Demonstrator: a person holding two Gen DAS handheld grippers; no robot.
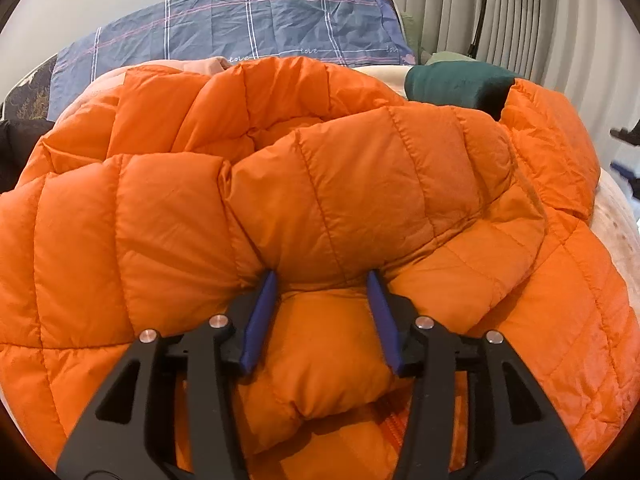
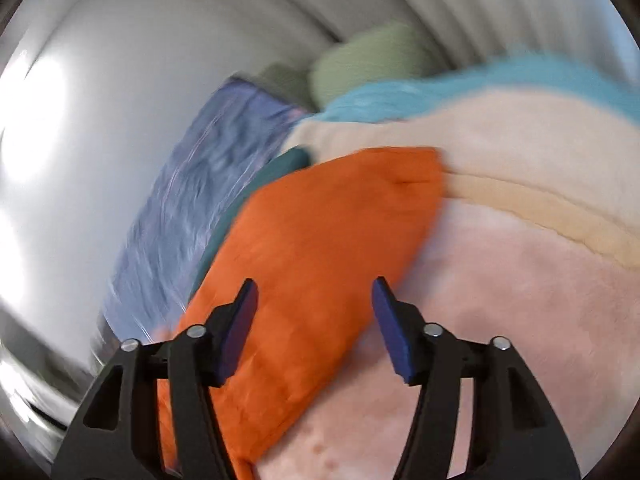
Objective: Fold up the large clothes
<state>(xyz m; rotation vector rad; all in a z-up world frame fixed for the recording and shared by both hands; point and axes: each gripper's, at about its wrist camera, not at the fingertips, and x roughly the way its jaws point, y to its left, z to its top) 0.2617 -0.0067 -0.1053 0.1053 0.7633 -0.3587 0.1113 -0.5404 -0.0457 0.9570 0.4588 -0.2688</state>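
Left gripper (image 1: pixel 322 276): clenched around a puffy fold of the orange down jacket (image 1: pixel 360 184).
Right gripper (image 2: pixel 314 284): released, above the jacket; blurred, apparently nothing between its pads.

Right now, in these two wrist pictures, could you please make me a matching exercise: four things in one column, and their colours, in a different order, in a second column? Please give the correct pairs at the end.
Things:
1. puffer jacket
2. pillowcase
3. folded garment beyond the jacket
4. curtain

Colours:
A. dark green
B. pale grey
C. orange
D. blue-grey with thin check lines

Pairs: 1-C, 2-D, 3-A, 4-B
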